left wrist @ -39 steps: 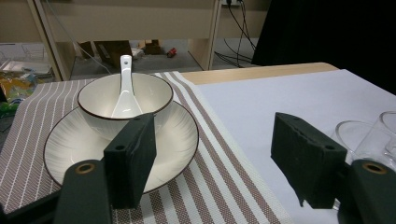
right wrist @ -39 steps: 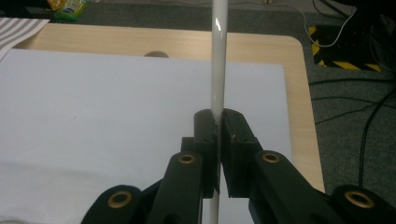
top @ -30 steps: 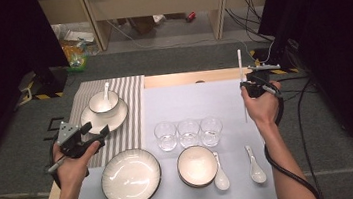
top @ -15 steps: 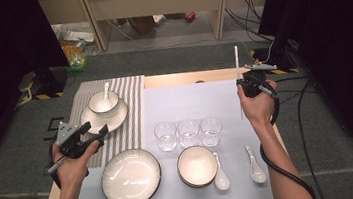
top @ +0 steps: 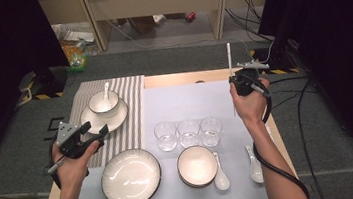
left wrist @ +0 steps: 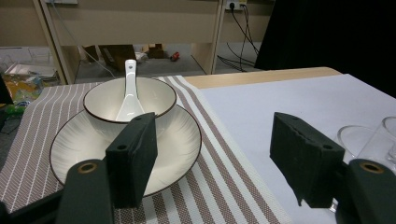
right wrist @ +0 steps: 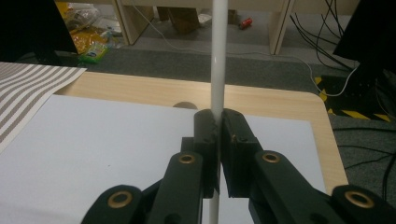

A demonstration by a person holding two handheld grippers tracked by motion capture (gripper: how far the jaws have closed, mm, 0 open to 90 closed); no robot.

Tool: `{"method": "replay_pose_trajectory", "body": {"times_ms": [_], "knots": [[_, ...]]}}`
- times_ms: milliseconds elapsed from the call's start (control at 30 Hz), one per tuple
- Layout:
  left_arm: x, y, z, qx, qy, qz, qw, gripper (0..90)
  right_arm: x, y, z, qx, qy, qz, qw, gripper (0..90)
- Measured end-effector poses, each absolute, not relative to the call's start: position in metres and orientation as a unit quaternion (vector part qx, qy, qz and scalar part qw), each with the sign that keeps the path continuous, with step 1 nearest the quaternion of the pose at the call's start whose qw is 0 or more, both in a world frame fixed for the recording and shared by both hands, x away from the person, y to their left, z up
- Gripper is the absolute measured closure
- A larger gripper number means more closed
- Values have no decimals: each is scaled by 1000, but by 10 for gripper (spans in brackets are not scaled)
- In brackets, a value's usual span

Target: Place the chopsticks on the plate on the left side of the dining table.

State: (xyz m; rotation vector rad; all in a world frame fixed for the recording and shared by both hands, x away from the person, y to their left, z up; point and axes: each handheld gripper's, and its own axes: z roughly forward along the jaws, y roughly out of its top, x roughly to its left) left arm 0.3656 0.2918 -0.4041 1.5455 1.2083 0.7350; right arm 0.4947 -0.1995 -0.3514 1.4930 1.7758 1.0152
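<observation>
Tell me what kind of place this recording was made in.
Probably a lab or recording studio, not a home: black curtains flank the table, loose cables run across grey carpet, and hazard tape marks the floor. The table holds a staged place setting.

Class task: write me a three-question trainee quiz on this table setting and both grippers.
1. True or false: the right gripper is shut on a thin white stick.
2. How many clear drinking glasses stand in a row?
3. The white ceramic spoon on the striped placemat rests: A) inside the small dark-rimmed bowl, B) beside the plate, C) in a glass.

Key: 1 true; 2 three; 3 A. The left gripper is open, holding nothing.
</observation>
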Motion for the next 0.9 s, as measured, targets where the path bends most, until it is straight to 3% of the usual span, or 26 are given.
{"method": "replay_pose_trajectory", "body": {"times_ms": [900], "knots": [[368, 282, -398, 637, 485, 301, 518, 307, 497, -170, -351, 538, 668, 412, 308, 856]]}}
